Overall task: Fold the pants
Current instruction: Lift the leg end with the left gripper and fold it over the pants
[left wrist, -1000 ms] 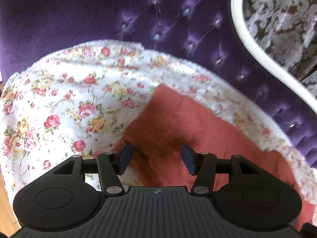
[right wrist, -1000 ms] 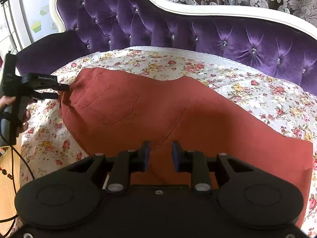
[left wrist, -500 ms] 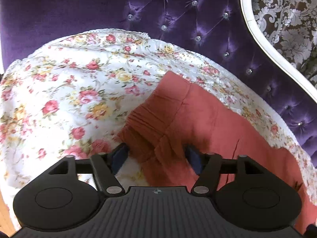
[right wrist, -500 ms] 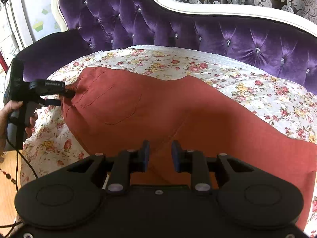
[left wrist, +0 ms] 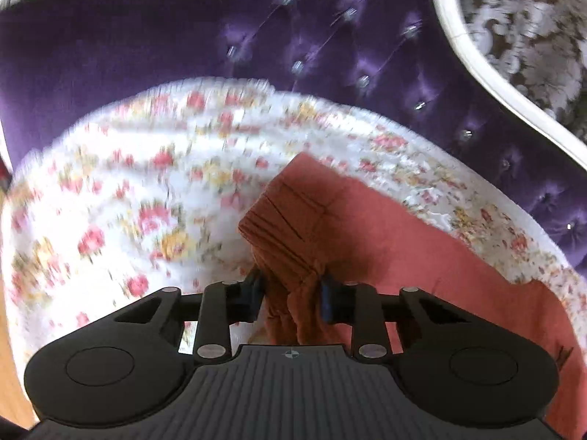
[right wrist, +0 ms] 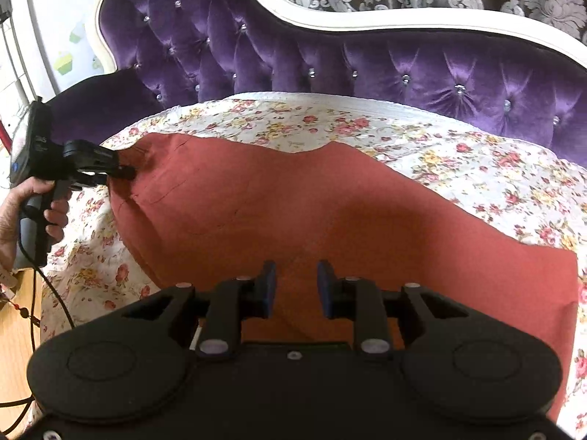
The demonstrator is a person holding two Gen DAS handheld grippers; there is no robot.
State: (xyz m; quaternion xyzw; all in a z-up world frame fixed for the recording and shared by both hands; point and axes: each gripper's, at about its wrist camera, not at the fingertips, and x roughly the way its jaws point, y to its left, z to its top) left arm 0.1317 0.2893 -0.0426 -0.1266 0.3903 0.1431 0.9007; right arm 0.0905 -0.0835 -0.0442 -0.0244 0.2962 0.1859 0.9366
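Observation:
Rust-red pants (right wrist: pixel 293 205) lie spread on a floral sheet over a purple sofa seat. My left gripper (left wrist: pixel 291 295) is shut on the bunched waistband corner of the pants (left wrist: pixel 290 242), which is lifted and wrinkled between its pads. In the right wrist view the left gripper (right wrist: pixel 124 170) shows at the far left, pinching that same corner. My right gripper (right wrist: pixel 295 288) is open and empty, hovering just above the near edge of the pants around mid-length.
The floral sheet (right wrist: pixel 495 168) covers the seat. The tufted purple backrest (right wrist: pixel 403 62) with a white frame (right wrist: pixel 367 18) rises behind. A cable (right wrist: pixel 47 286) hangs from the left gripper over the wooden floor (right wrist: pixel 14 344) at left.
My left gripper has closed on the waistband corner and raised it, gathering the cloth. My right gripper has stayed open above the near edge.

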